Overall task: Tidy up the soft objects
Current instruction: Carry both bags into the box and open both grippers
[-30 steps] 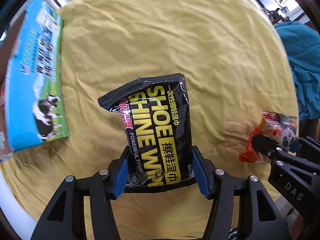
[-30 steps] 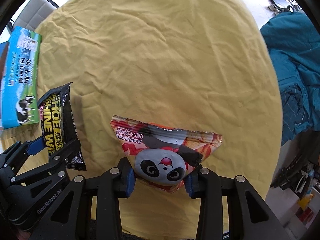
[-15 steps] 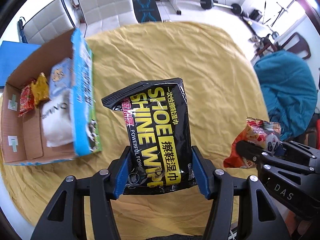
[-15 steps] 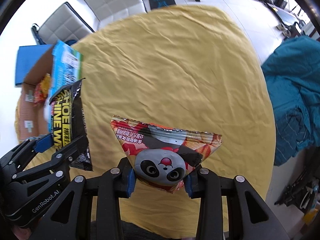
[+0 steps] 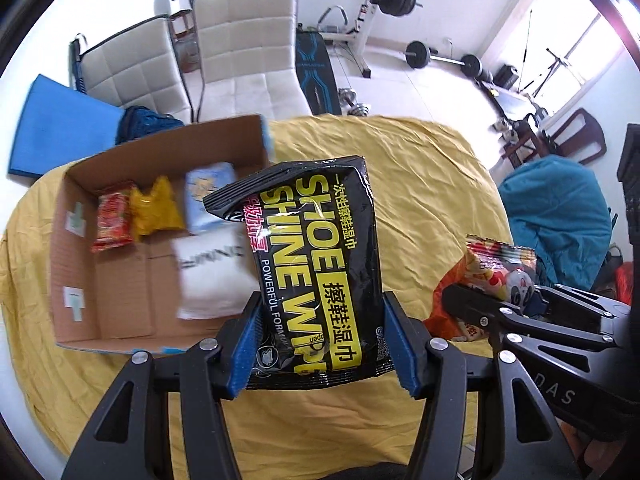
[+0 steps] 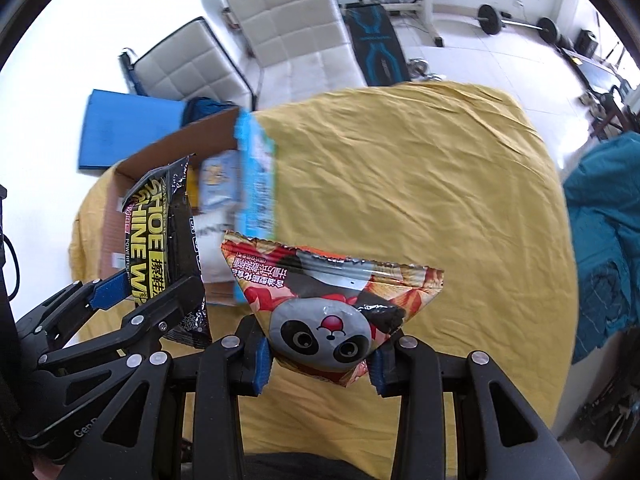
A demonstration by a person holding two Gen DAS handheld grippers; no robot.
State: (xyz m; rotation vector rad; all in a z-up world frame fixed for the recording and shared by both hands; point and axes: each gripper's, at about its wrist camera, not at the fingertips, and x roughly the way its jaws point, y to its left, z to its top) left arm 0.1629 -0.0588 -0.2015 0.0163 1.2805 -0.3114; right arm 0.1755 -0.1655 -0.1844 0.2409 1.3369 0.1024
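The left tool (image 5: 326, 344) is closed onto the lower end of a glossy black plastic pack of shoe shine wipes with yellow lettering (image 5: 320, 268), its blue-padded fingers (image 5: 246, 344) pressing the pack's two side edges. The pack stands upright in the grip, raised clear of the round worktop draped in a wrinkled yellow cloth (image 5: 432, 184), and from the left wrist view it overlaps the right-hand edge of an open brown cardboard box with a blue printed outer wall (image 5: 120, 292). The box sits on the cloth at the left side of the worktop. Inside it lie a red snack packet (image 5: 112, 222), a yellow crumpled packet (image 5: 156, 210), a pale blue soft pack (image 5: 208, 198) and a white soft bundle with dark lettering (image 5: 212, 276), the last two blurred.

The right tool (image 6: 320, 364) is clamped on the bottom corner of an orange and red foil snack bag printed with a panda face (image 6: 332, 300), held up above the cloth just to the right of the wipes pack. Two white padded chairs (image 6: 280, 40) stand beyond the worktop, and a teal blanket (image 6: 600, 240) lies off to the right
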